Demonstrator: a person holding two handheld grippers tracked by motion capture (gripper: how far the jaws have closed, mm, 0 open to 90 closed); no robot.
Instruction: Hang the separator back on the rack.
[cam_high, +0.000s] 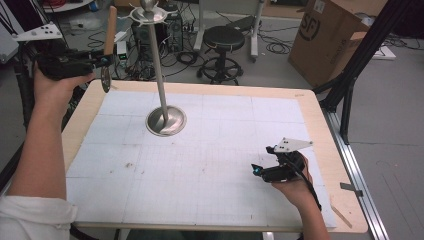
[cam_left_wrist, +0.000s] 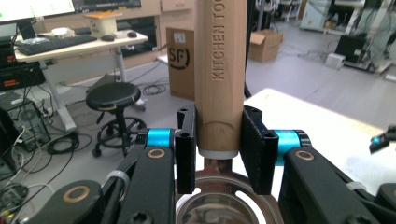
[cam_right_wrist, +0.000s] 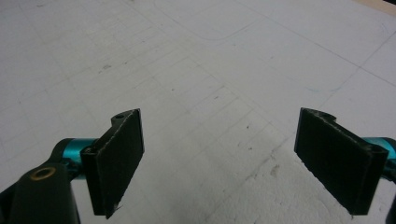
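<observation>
The left gripper (cam_left_wrist: 218, 156) clamps a wooden-handled utensil (cam_left_wrist: 220, 74), perhaps a strainer, at ten o'clock; the right gripper (cam_right_wrist: 219, 163), at four o'clock, has jaws apart above the table (cam_high: 210, 150).

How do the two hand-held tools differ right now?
The left tool is shut on a wooden-handled kitchen utensil; the right tool is open with nothing between its jaws. The left tool is held up beyond the table's far left corner, while the right tool sits low over the white mat at the near right. Both have black jaws, blue fittings and a grey plate on top.
</observation>
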